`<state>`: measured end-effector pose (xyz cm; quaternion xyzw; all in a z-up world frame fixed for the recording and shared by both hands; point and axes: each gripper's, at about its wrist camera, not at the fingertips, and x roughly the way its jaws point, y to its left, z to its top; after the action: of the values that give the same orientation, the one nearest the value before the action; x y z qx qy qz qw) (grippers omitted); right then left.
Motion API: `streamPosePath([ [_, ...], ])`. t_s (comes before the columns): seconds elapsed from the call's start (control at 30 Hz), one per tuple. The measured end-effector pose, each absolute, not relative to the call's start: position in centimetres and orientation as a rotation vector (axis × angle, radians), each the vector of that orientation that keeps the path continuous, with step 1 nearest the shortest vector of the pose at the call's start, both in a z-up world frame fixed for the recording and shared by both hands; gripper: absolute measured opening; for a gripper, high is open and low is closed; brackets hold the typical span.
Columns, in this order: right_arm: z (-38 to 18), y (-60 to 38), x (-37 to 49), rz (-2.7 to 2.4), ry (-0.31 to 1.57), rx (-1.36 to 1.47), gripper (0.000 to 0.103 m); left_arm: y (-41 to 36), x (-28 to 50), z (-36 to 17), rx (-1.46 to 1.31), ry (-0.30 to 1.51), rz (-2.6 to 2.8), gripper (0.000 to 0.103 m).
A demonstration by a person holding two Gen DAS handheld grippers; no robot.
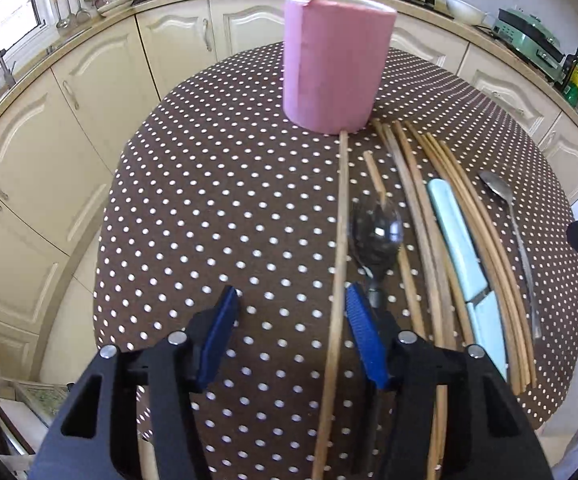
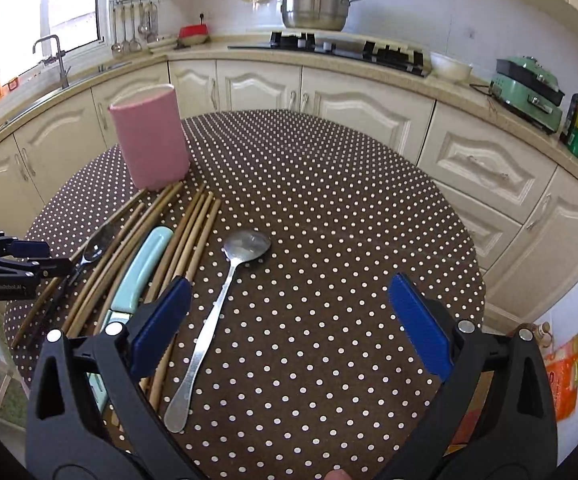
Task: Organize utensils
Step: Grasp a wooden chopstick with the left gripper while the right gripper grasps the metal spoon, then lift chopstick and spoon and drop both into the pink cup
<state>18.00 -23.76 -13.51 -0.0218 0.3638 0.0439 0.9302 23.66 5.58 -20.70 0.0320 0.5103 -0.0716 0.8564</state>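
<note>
1. Nothing looks sorted yet: no handle shows above the rim of the pink holder, though I can't see inside it, and every utensil I can see lies on the dotted table.
2. Left to do: the chopsticks fanned beside the holder, one stray chopstick apart from them, the dark spoon, the blue knife among the sticks, and the silver spoon on its own.
3. The left gripper hangs half-spread over the stray chopstick, which runs between its fingers untouched; it grasps nothing.
4. The right gripper is spread wide and empty, the silver spoon between its fingers.
5. Room: the table's left and far right parts are bare, good for moving. The sticks reach the near edge, and the holder stands near the far edge, so a hard nudge could, I'd judge, tip it off.
</note>
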Motion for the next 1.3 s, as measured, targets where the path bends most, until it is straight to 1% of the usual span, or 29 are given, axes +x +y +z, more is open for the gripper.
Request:
streamPosePath([
  [0.17, -14.6, -23.7, 19.8, 0.13, 0.834, -0.046, 0.097, 5.2, 25.0, -20.5, 0.129, 1.088, -0.151, 0.054],
  [0.3, -15.3, -23.1, 21.3, 0.172, 0.914, -0.053, 0.097, 4.3, 26.8, -19.9, 0.158, 1.098, -0.167, 0.04],
  [0.33, -15.5, -22.9, 21.8, 0.169, 0.934, -0.061, 0.096, 4.0, 27.1, -19.9, 0.169, 1.097, -0.171, 0.04],
  [0.37, -15.6, -22.8, 22.2, 0.173, 0.949, -0.061, 0.091, 3.5, 27.6, -19.9, 0.183, 1.095, -0.173, 0.038],
  [0.4, -15.7, -22.6, 22.6, 0.18, 0.966, -0.063, 0.089, 3.2, 27.9, -19.9, 0.191, 1.094, -0.179, 0.034],
  [0.43, -15.9, -22.4, 23.2, 0.188, 0.992, -0.066, 0.085, 3.0, 28.2, -19.8, 0.192, 1.095, -0.19, 0.03],
  [0.47, -16.2, -22.2, 23.8, 0.197, 1.017, -0.065, 0.078, 2.8, 28.7, -19.7, 0.182, 1.099, -0.202, 0.023],
  [0.5, -16.4, -22.0, 24.3, 0.207, 1.041, -0.066, 0.074, 2.5, 29.0, -19.6, 0.18, 1.101, -0.206, 0.016],
  [0.57, -16.7, -21.5, 25.2, 0.217, 1.082, -0.084, 0.063, 2.1, 29.3, -19.6, 0.177, 1.106, -0.217, 0.008],
  [0.6, -16.6, -21.1, 25.5, 0.217, 1.087, -0.109, 0.061, 2.0, 29.4, -19.6, 0.179, 1.106, -0.212, 0.008],
  [0.7, -16.4, -20.5, 26.4, 0.245, 1.121, -0.139, 0.043, 2.2, 29.2, -19.4, 0.122, 1.125, -0.206, 0.005],
  [0.73, -16.3, -20.5, 26.7, 0.266, 1.132, -0.136, 0.031, 2.3, 28.8, -19.4, 0.093, 1.131, -0.215, 0.005],
  [0.8, -16.2, -20.5, 27.3, 0.28, 1.15, -0.14, 0.028, 2.6, 28.3, -19.2, 0.058, 1.127, -0.231, 0.005],
  [0.87, -16.0, -20.8, 27.6, 0.299, 1.157, -0.124, 0.013, 2.9, 27.6, -18.8, 0.036, 1.104, -0.239, 0.005],
  [0.93, -15.8, -21.4, 28.1, 0.316, 1.158, -0.09, 0.007, 3.1, 26.9, -18.2, 0.007, 1.074, -0.258, 0.005],
  [1.13, -15.1, -23.9, 27.2, 0.383, 1.089, 0.04, 0.004, 3.4, 23.2, -14.8, -0.055, 0.911, -0.345, 0.005],
  [1.3, -11.3, -25.7, 26.3, 0.438, 0.948, 0.131, 0.003, 3.0, 21.7, -10.8, -0.122, 0.72, -0.421, 0.005],
])
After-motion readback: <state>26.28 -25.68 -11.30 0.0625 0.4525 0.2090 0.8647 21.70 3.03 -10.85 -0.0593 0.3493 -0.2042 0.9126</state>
